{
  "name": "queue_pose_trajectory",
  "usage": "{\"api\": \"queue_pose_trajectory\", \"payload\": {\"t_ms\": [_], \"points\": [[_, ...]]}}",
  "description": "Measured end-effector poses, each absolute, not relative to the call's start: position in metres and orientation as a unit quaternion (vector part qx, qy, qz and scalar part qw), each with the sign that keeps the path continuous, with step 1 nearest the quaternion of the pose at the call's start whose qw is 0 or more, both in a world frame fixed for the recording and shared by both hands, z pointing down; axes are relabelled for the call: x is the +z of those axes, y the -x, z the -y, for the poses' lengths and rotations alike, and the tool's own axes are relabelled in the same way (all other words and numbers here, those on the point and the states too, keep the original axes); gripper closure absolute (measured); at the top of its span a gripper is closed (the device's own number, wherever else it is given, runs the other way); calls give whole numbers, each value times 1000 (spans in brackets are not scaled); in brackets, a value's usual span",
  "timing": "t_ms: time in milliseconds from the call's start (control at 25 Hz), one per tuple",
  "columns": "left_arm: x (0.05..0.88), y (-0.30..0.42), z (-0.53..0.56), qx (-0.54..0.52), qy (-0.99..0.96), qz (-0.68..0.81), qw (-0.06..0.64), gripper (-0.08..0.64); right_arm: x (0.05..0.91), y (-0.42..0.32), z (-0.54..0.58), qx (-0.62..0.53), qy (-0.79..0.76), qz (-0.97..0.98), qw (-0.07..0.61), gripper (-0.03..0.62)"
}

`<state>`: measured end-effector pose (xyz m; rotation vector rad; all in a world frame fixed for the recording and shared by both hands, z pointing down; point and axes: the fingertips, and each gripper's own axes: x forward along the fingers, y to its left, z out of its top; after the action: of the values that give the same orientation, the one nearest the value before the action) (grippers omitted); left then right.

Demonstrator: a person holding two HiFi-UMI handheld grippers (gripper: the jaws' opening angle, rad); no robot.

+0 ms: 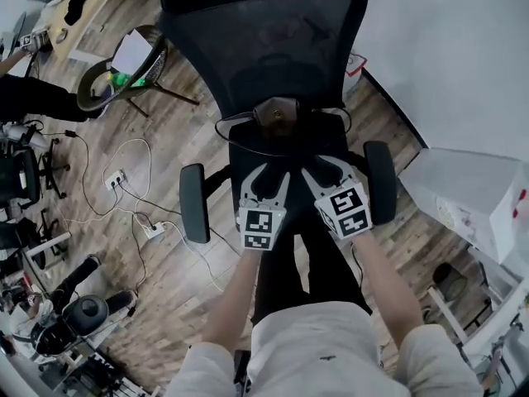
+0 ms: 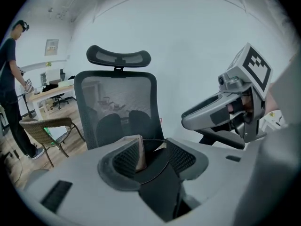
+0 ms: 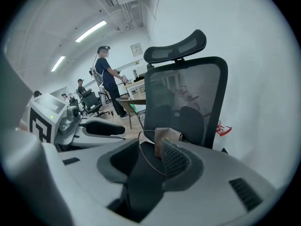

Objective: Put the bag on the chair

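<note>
A small brown bag (image 1: 277, 116) with a thin black strap (image 1: 240, 143) lies on the seat of the black mesh office chair (image 1: 264, 31), close to the backrest. My left gripper (image 1: 271, 176) and right gripper (image 1: 325, 170) hover side by side over the seat's front part, short of the bag. Both are open with nothing between the jaws. In the left gripper view the bag (image 2: 138, 149) shows past the left gripper (image 2: 153, 157). In the right gripper view the bag (image 3: 167, 135) stands beyond the right gripper (image 3: 146, 161), apart from it.
The chair's armrests (image 1: 194, 201) (image 1: 380, 180) flank my grippers. A wicker chair (image 1: 116, 77) stands at the back left, with power strips and cables (image 1: 116, 179) on the wood floor. A white box (image 1: 471, 193) sits at the right by the wall. A person (image 3: 108, 79) stands at a desk.
</note>
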<state>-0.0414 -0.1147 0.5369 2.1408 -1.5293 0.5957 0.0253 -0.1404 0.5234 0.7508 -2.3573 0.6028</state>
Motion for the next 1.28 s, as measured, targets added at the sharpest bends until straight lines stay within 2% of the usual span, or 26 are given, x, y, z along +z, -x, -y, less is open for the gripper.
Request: {"api": "queue_pose_trajectory", "payload": {"t_ms": [280, 600, 960, 1040, 1280], "points": [[480, 30, 98, 178, -765, 579, 219, 385, 478, -35, 111, 229, -265, 899, 264, 449], [459, 27, 76, 159, -751, 595, 239, 413, 446, -46, 102, 239, -271, 900, 242, 466], [420, 17, 51, 136, -768, 587, 219, 460, 426, -64, 71, 233, -288, 900, 229, 513], [415, 18, 42, 131, -772, 582, 216, 469, 420, -60, 60, 231, -290, 901, 225, 547], [395, 29, -2, 129, -794, 560, 198, 502, 400, -41, 21, 220, -294, 904, 221, 561]]}}
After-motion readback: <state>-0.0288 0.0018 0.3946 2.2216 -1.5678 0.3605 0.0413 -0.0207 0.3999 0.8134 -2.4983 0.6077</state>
